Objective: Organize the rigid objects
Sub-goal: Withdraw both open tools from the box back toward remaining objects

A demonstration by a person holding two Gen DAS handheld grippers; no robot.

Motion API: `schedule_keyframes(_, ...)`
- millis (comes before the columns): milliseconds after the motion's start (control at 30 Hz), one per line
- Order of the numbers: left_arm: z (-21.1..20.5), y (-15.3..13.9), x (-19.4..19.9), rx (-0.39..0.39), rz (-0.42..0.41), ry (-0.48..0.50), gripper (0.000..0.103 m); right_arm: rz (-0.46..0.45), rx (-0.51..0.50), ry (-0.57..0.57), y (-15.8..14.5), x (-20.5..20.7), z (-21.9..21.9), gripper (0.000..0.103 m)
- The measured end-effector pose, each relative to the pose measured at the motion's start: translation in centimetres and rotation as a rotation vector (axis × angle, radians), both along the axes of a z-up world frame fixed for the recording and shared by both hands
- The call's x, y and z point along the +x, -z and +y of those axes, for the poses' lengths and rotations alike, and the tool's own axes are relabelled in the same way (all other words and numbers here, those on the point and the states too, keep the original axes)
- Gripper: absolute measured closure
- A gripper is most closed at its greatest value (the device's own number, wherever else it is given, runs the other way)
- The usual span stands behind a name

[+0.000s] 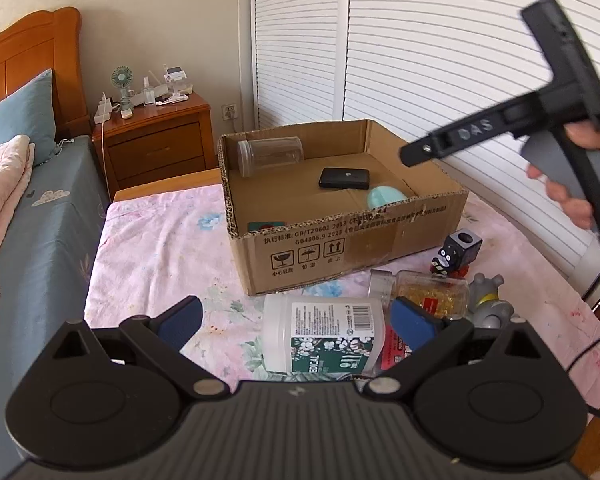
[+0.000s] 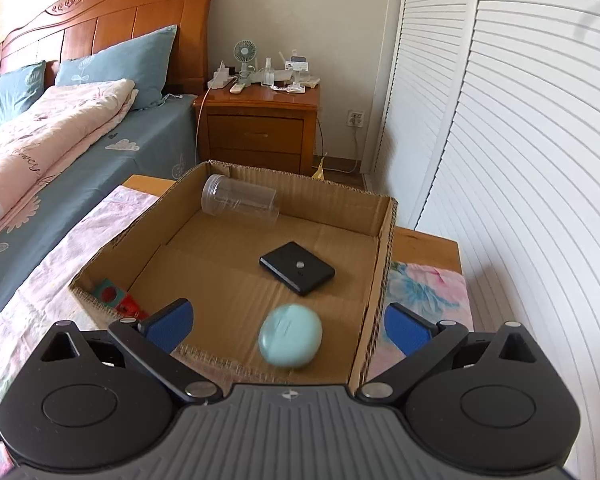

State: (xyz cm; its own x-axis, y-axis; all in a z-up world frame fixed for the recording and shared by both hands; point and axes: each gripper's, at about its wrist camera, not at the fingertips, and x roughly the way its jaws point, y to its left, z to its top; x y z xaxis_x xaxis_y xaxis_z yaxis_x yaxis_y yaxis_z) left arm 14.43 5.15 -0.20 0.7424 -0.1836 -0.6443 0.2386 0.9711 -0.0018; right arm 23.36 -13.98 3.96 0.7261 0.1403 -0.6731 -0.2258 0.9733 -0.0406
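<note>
An open cardboard box (image 1: 360, 236) (image 2: 376, 264) sits on a pink floral cloth. Inside lie a clear jar (image 1: 269, 155) (image 2: 240, 200), a black flat case (image 1: 345, 178) (image 2: 298, 267), a mint oval object (image 1: 386, 197) (image 2: 290, 336) that looks blurred, and a teal and red item (image 2: 114, 296). My left gripper (image 1: 296, 324) is open, low over a white bottle (image 1: 324, 338) lying in front of the box. My right gripper (image 2: 288, 326) is open and empty above the box's near right corner; it shows in the left wrist view (image 1: 500, 128).
Beside the white bottle lie a clear bottle of yellow capsules (image 1: 424, 292), a black cartoon figure (image 1: 456, 254) and a grey toy (image 1: 490, 300). A bed (image 2: 60, 140) is at left, a wooden nightstand (image 2: 260, 128) behind, white louvred doors (image 2: 520, 140) at right.
</note>
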Motion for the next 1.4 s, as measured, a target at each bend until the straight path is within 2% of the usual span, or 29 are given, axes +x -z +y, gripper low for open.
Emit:
schedule_keyframes(367, -0.4, 1.4, -0.4, 0.013, 0.037, 0.026, 0.003, -0.052, 0.059, 0.092, 2.7, -7.7, -1.1, 0.0)
schedule_keyframes(500, -0.6, 2.0, -0.5, 0.008, 0.058, 0.039, 0.003, -0.017, 0.111, 0.086, 4.6, -10.1, -2.1, 0.0)
schedule_keyframes(733, -0.9, 2.8, -0.7, 0.007, 0.089, 0.05, 0.003, 0.044, 0.037, 0.015, 7.1, -13.1, -2.5, 0.0)
schedule_keyframes(933, -1.3, 3.4, -0.4, 0.014, 0.104, 0.042, 0.003, 0.126, -0.034, -0.037, 9.8, -14.1, -3.1, 0.0)
schedule_keyframes(1067, -1.8, 3.8, -0.1, 0.028, 0.113, 0.042, 0.003, 0.137, -0.073, -0.063, 10.8, -14.2, -3.1, 0.0)
schedule_keyframes(1267, -2.4, 4.4, 0.7, 0.03, 0.125, 0.034, 0.003, 0.142, -0.024, -0.105, 11.0, -13.0, -3.8, 0.0)
schedule_keyframes(1400, -2.7, 5.0, 1.2, 0.04, 0.117, 0.03, 0.003, 0.114, -0.019, -0.139, 11.2, -13.1, -3.9, 0.0)
